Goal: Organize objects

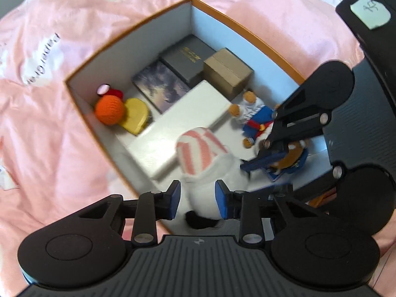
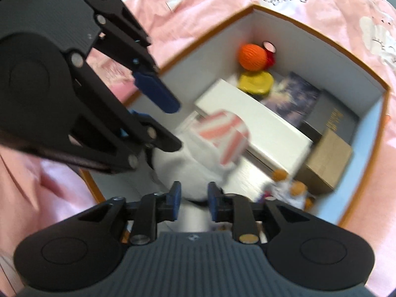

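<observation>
Sock [image 1: 200,152] lies between parted left gripper [image 1: 198,199] and right gripper [image 2: 192,201] pads

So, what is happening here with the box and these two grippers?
A person holds a gripper in each hand over an open orange-edged box on pink bedding. The box already holds small boxes and toys. A soft white toy with pink stripes sits between the pads of the left gripper, with the right gripper close beside it. Blur hides whether either one grips it.
</observation>
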`<action>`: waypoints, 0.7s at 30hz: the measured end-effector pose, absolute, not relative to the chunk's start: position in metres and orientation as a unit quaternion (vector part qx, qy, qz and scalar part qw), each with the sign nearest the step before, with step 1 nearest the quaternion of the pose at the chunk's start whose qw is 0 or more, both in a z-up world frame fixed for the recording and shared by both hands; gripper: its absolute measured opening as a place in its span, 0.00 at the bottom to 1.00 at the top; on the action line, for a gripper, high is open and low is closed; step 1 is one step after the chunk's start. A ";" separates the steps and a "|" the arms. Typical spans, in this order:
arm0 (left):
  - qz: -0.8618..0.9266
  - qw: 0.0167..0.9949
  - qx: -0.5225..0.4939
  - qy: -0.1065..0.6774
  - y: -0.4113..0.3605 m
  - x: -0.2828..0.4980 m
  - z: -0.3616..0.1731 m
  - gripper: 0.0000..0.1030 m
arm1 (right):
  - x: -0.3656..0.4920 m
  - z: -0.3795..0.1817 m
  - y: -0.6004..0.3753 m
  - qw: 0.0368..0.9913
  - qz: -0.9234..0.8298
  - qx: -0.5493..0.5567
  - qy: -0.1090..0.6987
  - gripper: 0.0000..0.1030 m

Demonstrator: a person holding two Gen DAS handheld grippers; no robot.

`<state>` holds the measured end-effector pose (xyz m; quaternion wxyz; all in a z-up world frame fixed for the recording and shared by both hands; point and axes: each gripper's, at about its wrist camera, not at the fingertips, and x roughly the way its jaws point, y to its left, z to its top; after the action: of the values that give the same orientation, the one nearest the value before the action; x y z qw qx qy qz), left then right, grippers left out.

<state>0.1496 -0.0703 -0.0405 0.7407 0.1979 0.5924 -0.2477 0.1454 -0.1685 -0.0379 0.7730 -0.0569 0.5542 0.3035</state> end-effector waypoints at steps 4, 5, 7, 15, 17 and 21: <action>-0.247 0.753 0.190 0.579 -0.050 0.156 -0.032 0.35 | 0.148 -0.034 -0.152 0.780 0.304 -0.025 0.547 0.30; -0.253 0.755 0.185 0.576 -0.046 0.156 -0.029 0.35 | 0.149 -0.034 -0.148 0.780 0.303 -0.019 0.547 0.36; -0.256 0.760 0.175 0.570 -0.040 0.156 -0.025 0.35 | 0.152 -0.040 -0.139 0.781 0.288 -0.016 0.555 0.41; -0.257 0.795 0.112 0.539 -0.014 0.149 -0.011 0.35 | 0.148 -0.043 -0.137 0.787 0.234 -0.018 0.571 0.44; -0.253 0.807 0.100 0.525 -0.006 0.143 -0.007 0.35 | 0.142 -0.042 -0.140 0.795 0.211 -0.027 0.569 0.45; -0.235 0.829 0.075 0.502 0.013 0.132 -0.001 0.35 | 0.137 -0.042 -0.153 0.808 0.169 -0.002 0.565 0.53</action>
<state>0.1321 0.0130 -0.0014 0.8293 0.0749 0.5016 -0.2349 0.1368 -0.1526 -0.0425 0.8076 -0.0017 0.5649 0.1694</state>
